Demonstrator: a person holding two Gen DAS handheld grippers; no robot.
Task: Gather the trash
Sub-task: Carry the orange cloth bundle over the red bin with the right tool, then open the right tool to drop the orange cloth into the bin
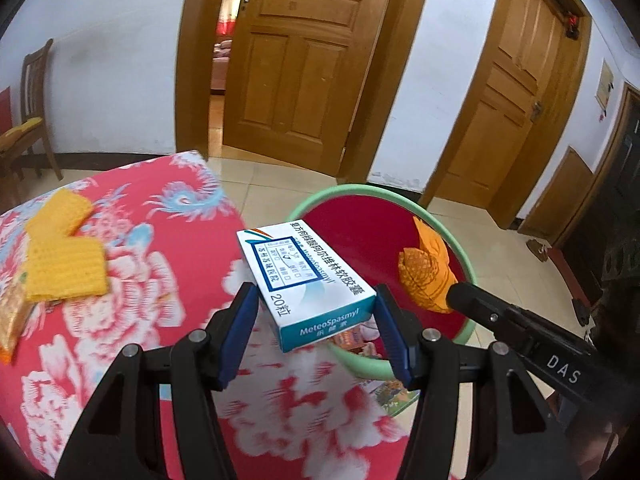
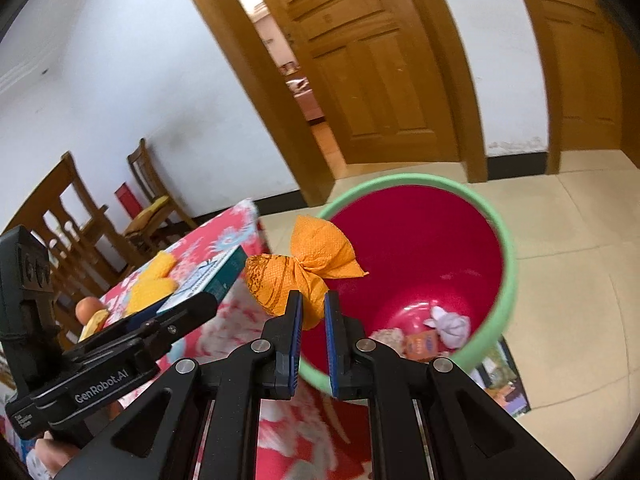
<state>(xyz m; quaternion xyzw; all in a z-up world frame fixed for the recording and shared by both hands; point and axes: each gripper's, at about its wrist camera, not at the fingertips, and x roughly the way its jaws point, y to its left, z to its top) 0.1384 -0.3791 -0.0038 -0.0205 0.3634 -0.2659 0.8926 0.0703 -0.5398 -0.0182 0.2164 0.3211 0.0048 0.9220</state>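
Note:
My left gripper (image 1: 316, 300) is shut on a white and teal medicine box (image 1: 304, 284), held above the table's right edge beside the bin. The box also shows in the right wrist view (image 2: 212, 280). My right gripper (image 2: 313, 300) is shut on a crumpled orange napkin (image 2: 296, 276), held over the near rim of the red bin with a green rim (image 2: 508, 248). The napkin (image 1: 428, 272) and bin (image 1: 332, 196) also show in the left wrist view. Several scraps (image 2: 436, 332) lie on the bin's bottom.
A table with a red floral cloth (image 1: 132, 320) carries yellow sponge cloths (image 1: 64, 256) and a packet at the left edge. Wooden chairs (image 2: 80, 216) stand by the wall. A printed sheet (image 2: 504, 380) lies on the tiled floor under the bin. Wooden doors stand behind.

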